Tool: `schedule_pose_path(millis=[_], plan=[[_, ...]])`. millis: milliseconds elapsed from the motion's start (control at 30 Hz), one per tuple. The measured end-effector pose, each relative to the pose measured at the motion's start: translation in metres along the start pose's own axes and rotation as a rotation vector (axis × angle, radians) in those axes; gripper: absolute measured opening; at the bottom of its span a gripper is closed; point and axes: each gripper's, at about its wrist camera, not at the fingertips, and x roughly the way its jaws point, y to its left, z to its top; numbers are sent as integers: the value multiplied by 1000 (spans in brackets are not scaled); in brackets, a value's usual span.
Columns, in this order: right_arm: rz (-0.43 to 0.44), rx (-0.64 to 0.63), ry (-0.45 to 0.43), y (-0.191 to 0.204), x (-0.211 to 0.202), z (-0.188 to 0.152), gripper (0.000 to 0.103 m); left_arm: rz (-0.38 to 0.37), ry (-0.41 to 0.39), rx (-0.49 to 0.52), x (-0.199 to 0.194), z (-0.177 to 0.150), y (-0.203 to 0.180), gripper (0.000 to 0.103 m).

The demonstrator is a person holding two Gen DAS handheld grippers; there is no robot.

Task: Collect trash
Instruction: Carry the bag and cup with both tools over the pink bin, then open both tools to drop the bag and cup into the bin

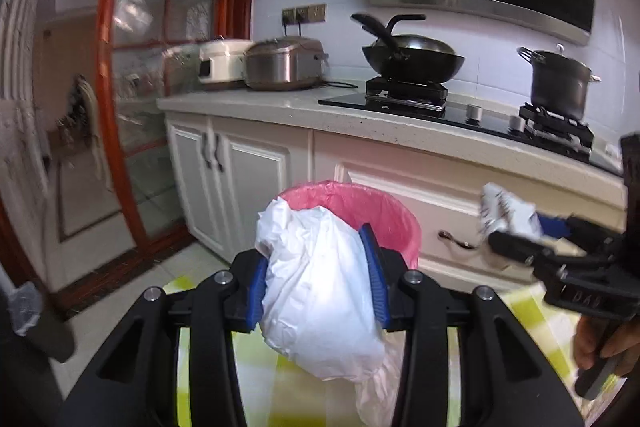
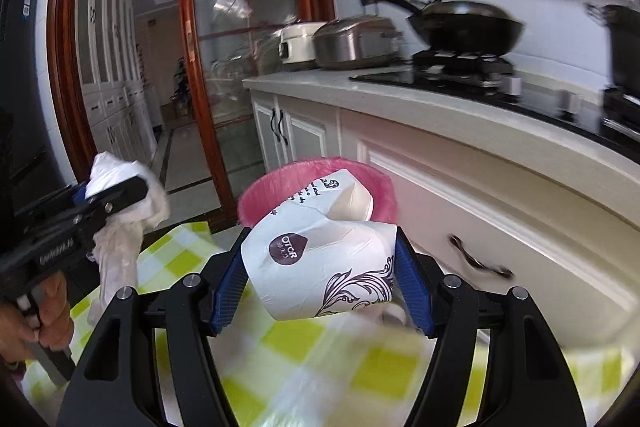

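My left gripper [image 1: 316, 267] is shut on a crumpled white plastic bag [image 1: 320, 287], whose tail hangs below the fingers. It is held in front of a bin with a pink liner [image 1: 396, 211]. My right gripper [image 2: 320, 279] is shut on a crushed white paper cup [image 2: 320, 255] with a brown logo and scroll print, just short of the same pink-lined bin [image 2: 256, 191]. The right gripper and its cup [image 1: 504, 211] also show at the right of the left wrist view. The left gripper with the bag [image 2: 128, 187] shows at the left of the right wrist view.
A table with a yellow-green checked cloth [image 2: 304, 343] lies under both grippers. White kitchen cabinets [image 1: 240, 167] and a counter [image 1: 280, 105] stand behind the bin, with two rice cookers [image 1: 284, 63], a wok [image 1: 412, 59] and a pot [image 1: 560, 83]. A glass sliding door [image 1: 120, 87] is at left.
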Motion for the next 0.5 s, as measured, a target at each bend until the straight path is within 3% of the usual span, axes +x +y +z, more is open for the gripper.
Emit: schedule_pose_path(millis=[167, 367, 500], plan=[[18, 37, 23, -33, 77, 29, 65, -11, 14, -29, 81, 29, 20, 40], [34, 13, 34, -41, 134, 40, 66, 4, -3, -25, 152, 45, 31, 44], [34, -12, 33, -41, 154, 40, 78, 31, 7, -53, 181, 42, 38, 52]])
